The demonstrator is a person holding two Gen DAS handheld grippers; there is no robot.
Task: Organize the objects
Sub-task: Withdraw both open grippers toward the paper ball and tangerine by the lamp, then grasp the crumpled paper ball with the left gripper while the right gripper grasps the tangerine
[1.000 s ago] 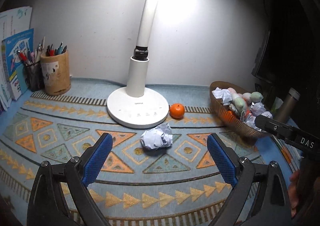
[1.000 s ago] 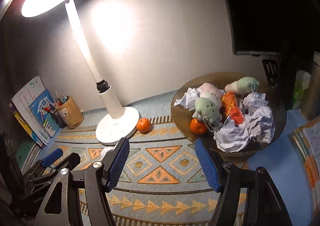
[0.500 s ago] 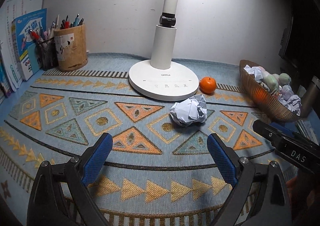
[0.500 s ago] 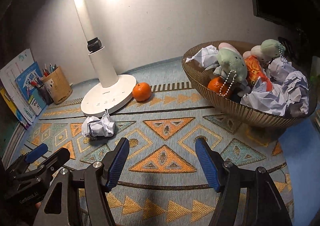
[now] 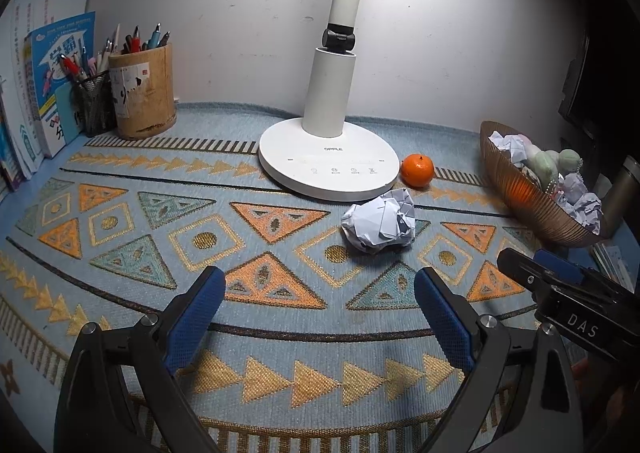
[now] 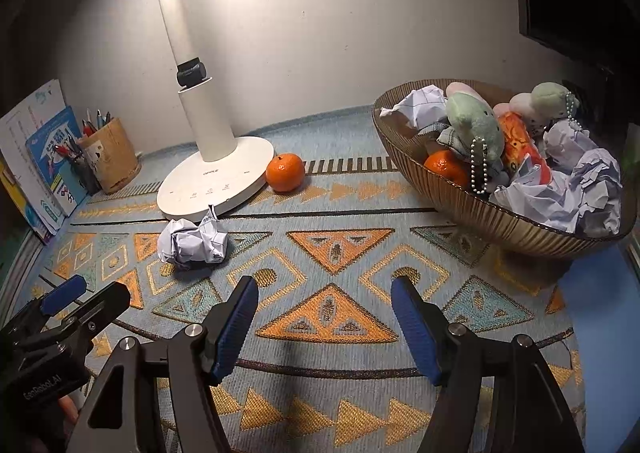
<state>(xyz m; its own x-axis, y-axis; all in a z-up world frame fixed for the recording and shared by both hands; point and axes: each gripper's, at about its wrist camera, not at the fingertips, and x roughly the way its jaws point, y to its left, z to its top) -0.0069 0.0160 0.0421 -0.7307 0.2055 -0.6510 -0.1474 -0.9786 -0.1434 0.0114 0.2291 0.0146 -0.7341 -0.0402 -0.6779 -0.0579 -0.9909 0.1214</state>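
A crumpled white paper ball (image 5: 379,224) (image 6: 193,240) lies on the patterned mat just in front of the lamp base. An orange (image 5: 417,170) (image 6: 285,172) sits right of that base. A brown ribbed bowl (image 5: 524,200) (image 6: 472,209) at the right holds paper balls, plush toys and another orange. My left gripper (image 5: 318,317) hangs open over the mat, short of the paper ball, nothing between its blue pads. My right gripper (image 6: 325,327) is open and empty too, over the mat left of the bowl, and shows in the left wrist view (image 5: 556,285).
A white desk lamp (image 5: 330,157) (image 6: 212,181) stands at the back centre. A cork pen holder (image 5: 142,93) (image 6: 112,157), a mesh pen cup (image 5: 94,103) and upright booklets (image 5: 52,81) (image 6: 44,157) fill the back left. A dark monitor and a metal flask (image 5: 620,189) sit at the right.
Both grippers have sunk toward the mat and tilted down, so the paper ball, orange and bowl now look closer. Their jaws stayed as wide apart as before.
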